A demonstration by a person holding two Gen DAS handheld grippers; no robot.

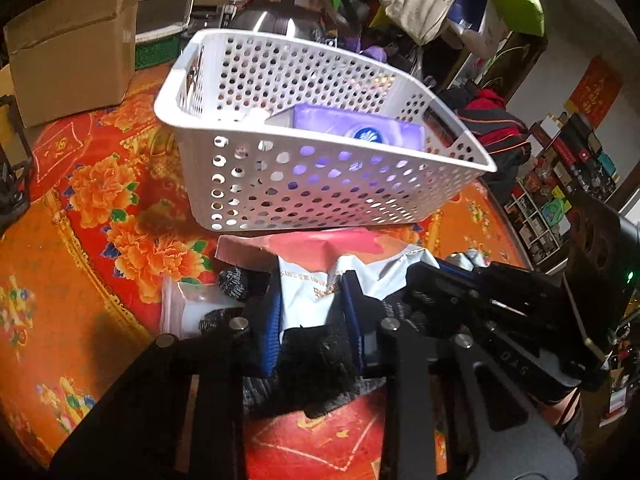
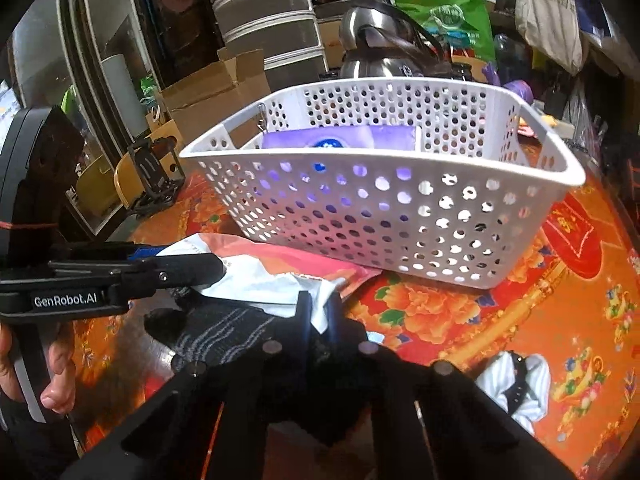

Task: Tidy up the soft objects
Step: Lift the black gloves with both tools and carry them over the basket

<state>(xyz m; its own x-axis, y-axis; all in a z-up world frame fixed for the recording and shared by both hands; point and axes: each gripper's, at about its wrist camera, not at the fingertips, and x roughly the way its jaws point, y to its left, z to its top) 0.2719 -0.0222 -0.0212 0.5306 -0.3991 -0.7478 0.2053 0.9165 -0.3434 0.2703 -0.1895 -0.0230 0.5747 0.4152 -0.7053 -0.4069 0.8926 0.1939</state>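
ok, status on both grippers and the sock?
Left gripper and right gripper both shut on the dark grey knit sock. White perforated plastic basket directly ahead. Pink-and-white plastic pouch lies between.

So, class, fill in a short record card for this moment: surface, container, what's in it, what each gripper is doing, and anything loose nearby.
surface: table with red and orange floral cloth
container: white perforated basket, upright on the cloth
contents: purple pack inside; anything else cannot be told
left gripper: shut on dark knit glove, over a white and pink bag
right gripper: shut on the same glove
loose nearby: white and black cloth item on the cloth
behind: cardboard box, steel kettle
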